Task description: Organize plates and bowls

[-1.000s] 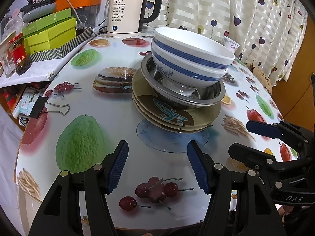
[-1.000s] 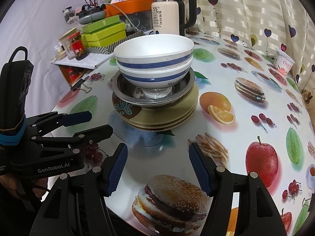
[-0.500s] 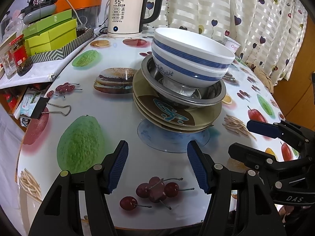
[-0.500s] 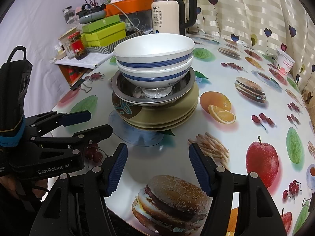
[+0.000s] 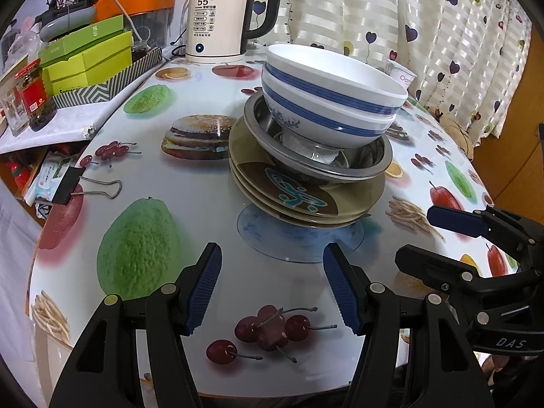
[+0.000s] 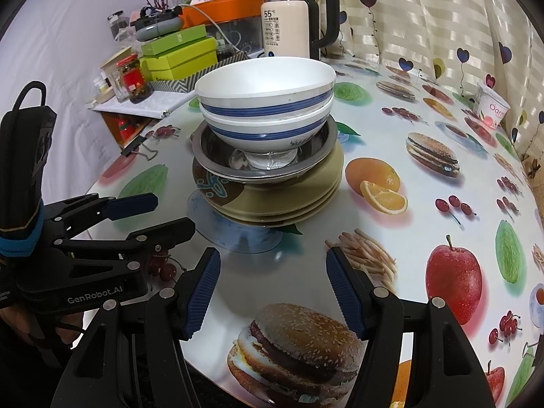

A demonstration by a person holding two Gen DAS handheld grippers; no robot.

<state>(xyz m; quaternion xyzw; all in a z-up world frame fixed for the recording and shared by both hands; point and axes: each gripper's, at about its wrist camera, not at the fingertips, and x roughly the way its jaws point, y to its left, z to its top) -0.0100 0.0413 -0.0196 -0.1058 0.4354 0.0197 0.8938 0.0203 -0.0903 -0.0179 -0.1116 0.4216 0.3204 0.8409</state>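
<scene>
Standing mid-table: two nested white bowls with blue bands, inside a stainless steel basin, on stacked olive ceramic plates. Left gripper and right gripper: spread, empty, near the stack. Advised: lift top bowl by rim, vertically, steadying basin.

At frame centre, 2 white bowls carry blue bands, and the lower 1 has a small blue floral motif. Under them sits a plain silver steel dish, then olive-green plates whose top 1 shows a brown patch with a teal figure. The tablecloth is white, printed with green fruit, red cherries, burgers, oranges, apples and fries. In the upper part of the frame the kettle is cream with a black handle. At upper left the boxes are lime green, above a tray that looks zigzag-striped. The curtain is cream-striped with dark hearts. The gripper pads are ribbed blue on black.
</scene>
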